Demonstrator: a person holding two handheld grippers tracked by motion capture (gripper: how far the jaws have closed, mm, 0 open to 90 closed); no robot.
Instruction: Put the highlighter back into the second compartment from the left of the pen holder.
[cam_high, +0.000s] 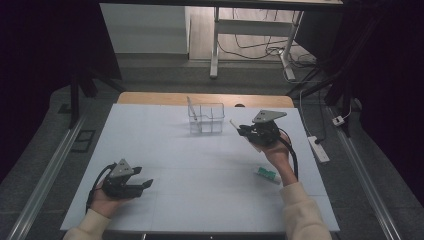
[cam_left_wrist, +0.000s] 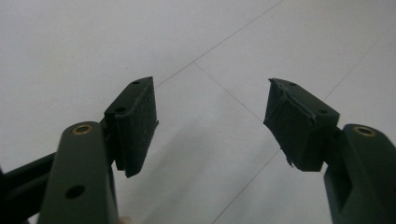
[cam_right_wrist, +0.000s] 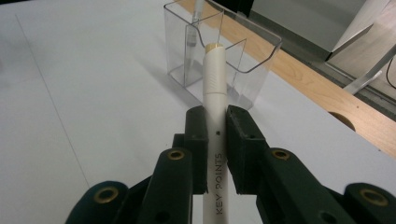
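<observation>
Right gripper: the right gripper is clenched on a white marker pen printed "KEY POINTS", its jaws pressing the barrel from both sides, the capped tip pointing at the holder.
Pen: held off the surface toward the far right part of the tabletop, just short of the holder and apart from it.
Holder: a clear plastic pen holder stands upright near the middle of the far edge; a thin pen already leans in its rear compartment.
Left gripper: the left gripper rests near the front left corner, jaws released and wide apart with nothing between them, bare white surface beneath.
Step in hand: by the look of it, dropping the marker into the holder.
Doing it well: the pen likely needs tipping closer to upright and centring over an open compartment before the jaws let go; the light holder could slide or tip if the barrel knocks its rim.
Also on the table: a small green-and-white packet lies near the right edge, beside the person's right forearm.
Surface: a white mat with faint grid lines over a wooden tabletop.
Room: dim, grey carpet, a desk frame and trailing cables beyond the far edge, a power strip on the floor at the right.
</observation>
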